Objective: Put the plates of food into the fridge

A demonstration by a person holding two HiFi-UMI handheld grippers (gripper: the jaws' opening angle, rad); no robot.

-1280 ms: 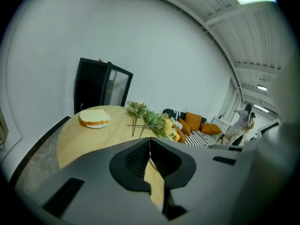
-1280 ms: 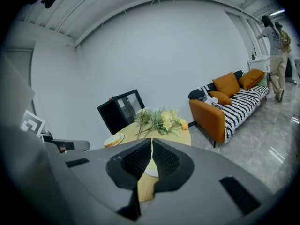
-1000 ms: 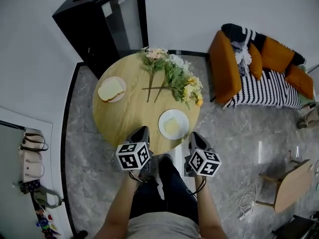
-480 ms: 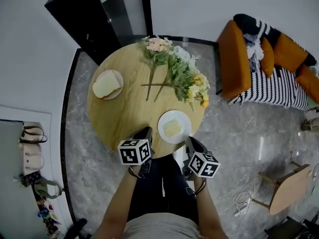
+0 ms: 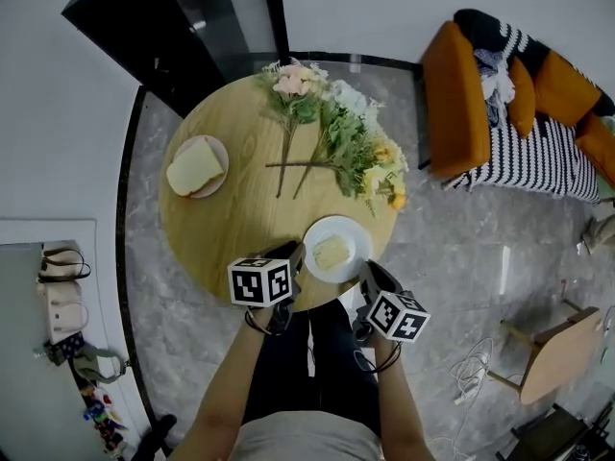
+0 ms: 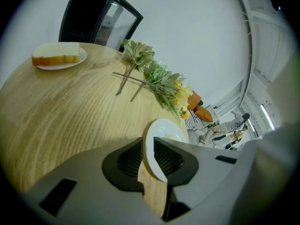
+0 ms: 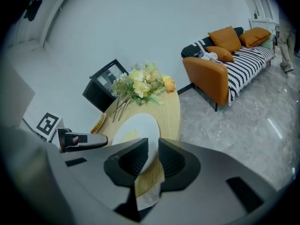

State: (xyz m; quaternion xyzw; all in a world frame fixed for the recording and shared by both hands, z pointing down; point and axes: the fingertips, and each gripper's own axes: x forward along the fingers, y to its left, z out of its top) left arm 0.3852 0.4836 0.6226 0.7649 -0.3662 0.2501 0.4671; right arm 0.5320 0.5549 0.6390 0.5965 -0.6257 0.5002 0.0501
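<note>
The white plate [image 5: 336, 250] with a pale yellow piece of food on it is seen near the edge of the round wooden bench [image 5: 231, 229]. Its rim is held on one side by the left gripper [image 6: 149, 154] and on the other side by the right gripper [image 7: 151, 156]. The fingers of both seem to be closed on the thin rim, with only a little of it between them. The plate looks as if it is not yet lifted off the wood.

Things could go wrong from here. The rim is thin and smooth, so it could slip out if it is squeezed too softly. If one side is lifted higher than the other, the plate would be tipped and the food could slide off. If the two grippers are pulled apart, the hold could be lost. The black fridge [image 5: 163, 36] is well apart from the plate, past the flowers [image 5: 341, 147] and the plate of bread [image 5: 197, 166], so the plate would have to be kept level all the way.
</note>
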